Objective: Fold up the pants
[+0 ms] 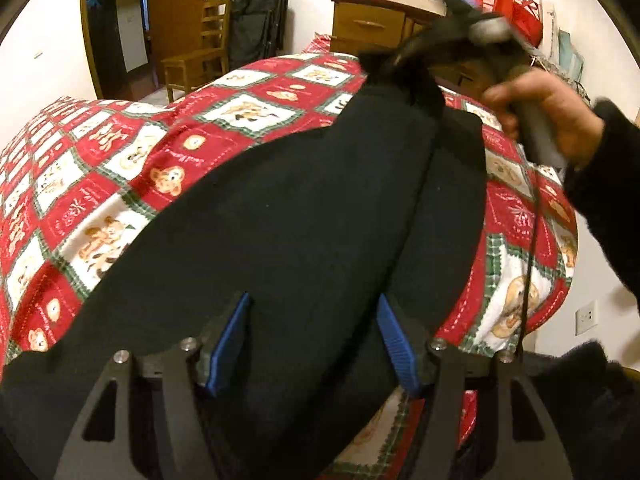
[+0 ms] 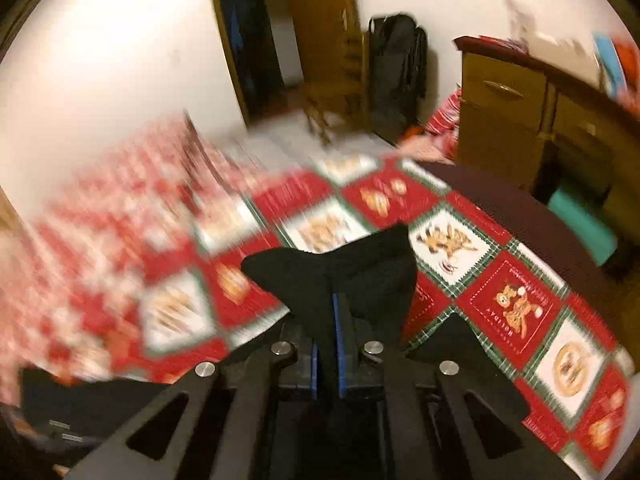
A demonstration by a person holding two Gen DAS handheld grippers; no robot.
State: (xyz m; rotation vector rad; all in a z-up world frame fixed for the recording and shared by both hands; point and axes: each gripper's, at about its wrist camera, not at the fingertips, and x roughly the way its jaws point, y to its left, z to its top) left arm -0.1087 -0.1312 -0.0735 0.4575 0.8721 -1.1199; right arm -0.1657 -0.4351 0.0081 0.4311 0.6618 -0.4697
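Observation:
Black pants (image 1: 288,216) lie spread across the red patterned bedspread (image 1: 80,176), the legs running away from my left gripper (image 1: 314,342). That gripper is open, its blue pads (image 1: 230,340) standing apart over the near end of the pants. My right gripper (image 1: 384,68) shows at the far end, held in a hand, gripping the cloth and lifting it. In the right wrist view my right gripper (image 2: 329,320) is shut on a bunched edge of the pants (image 2: 360,268), above the bedspread (image 2: 508,308).
A wooden chair (image 1: 200,52), a door and a black bag (image 1: 256,20) stand at the far wall. A wooden dresser (image 1: 376,24) with red bags is at the back right. The bed edge drops off at the right.

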